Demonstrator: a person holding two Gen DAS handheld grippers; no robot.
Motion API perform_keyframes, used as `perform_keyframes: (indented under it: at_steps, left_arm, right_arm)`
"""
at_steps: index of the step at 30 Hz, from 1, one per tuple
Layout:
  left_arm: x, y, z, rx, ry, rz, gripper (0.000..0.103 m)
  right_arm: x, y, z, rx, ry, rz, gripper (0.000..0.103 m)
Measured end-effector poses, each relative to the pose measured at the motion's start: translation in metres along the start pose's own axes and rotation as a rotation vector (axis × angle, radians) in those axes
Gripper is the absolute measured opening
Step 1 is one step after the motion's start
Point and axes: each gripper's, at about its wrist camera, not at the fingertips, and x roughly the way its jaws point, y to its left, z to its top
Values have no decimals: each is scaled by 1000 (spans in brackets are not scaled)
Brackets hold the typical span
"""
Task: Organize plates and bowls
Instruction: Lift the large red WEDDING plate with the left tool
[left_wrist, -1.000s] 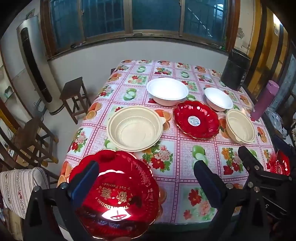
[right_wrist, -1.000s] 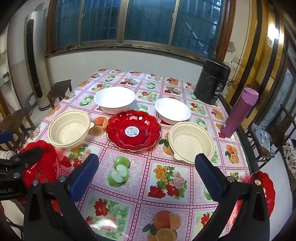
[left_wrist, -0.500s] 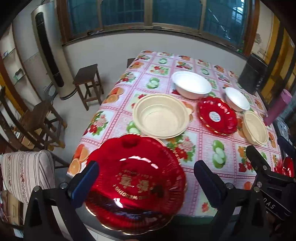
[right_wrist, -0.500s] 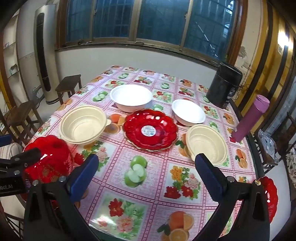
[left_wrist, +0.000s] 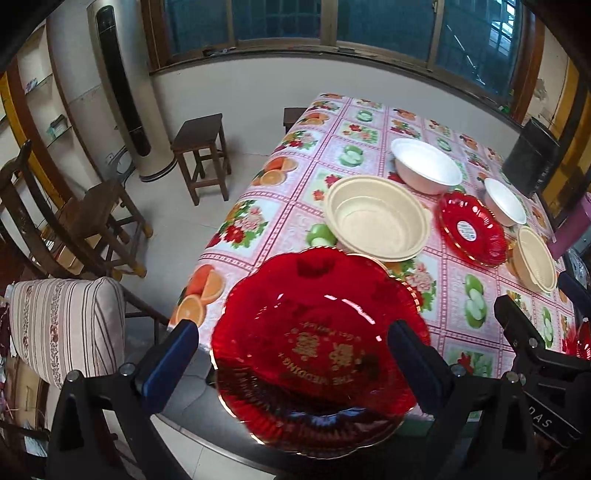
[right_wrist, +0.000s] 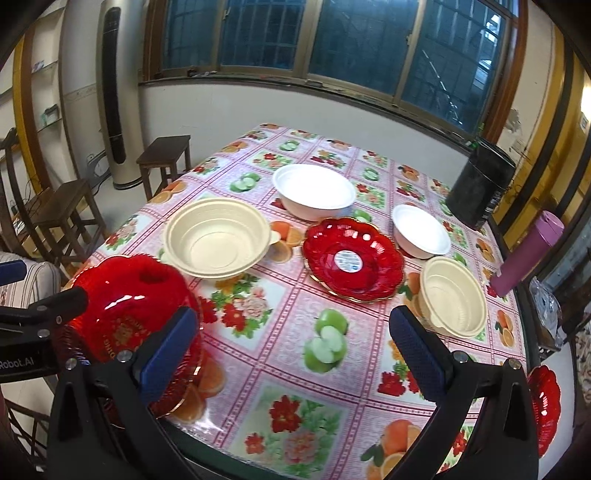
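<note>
- Table, under a fruit-and-flower cloth, spreads out ahead of both pairs of fingers.
- Wedding plate, red with gold lettering, sits between the left gripper's fingers at the table's near left corner; its near rim hangs past the table edge. The fingers stand wide apart on either side of it, and I cannot tell whether they touch it.
- Big white bowl stands far ahead of the right fingers, near the table's middle.
- Big cream bowl lies ahead and left of the right fingers, just beyond the wedding plate.
- Sticker plate, red, lies straight ahead of the right fingers, between the two cream bowls.
- Small cream bowl sits just beyond the right finger's tip.
- Small white bowl stands behind it, just right of the sticker plate.
- Third red plate is at the table's near right edge, outside the right finger.
- Right gripper is spread wide over bare cloth, holding nothing.
- Purple bottle stands at the far right.
</note>
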Motion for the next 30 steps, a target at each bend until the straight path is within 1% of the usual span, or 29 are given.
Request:
perform_keyframes:
  at_steps: [11, 17, 21, 25, 30]
  left_arm:
    - [12, 28, -12, -30, 45, 36, 103]
    - [14, 30, -10, -36, 45, 43, 103]
    - [19, 29, -9, -21, 57, 48, 103]
    - [26, 38, -14, 1, 69, 86, 103]
    - [40, 58, -25, -27, 117, 138, 103]
  right_arm:
    - [9, 29, -2, -59, 22, 24, 103]
    - [14, 35, -2, -74, 26, 37, 103]
    - [18, 34, -1, -79, 36, 45, 103]
    - [26, 32, -3, -83, 55, 47, 103]
    - [44, 29, -17, -90, 112, 46, 103]
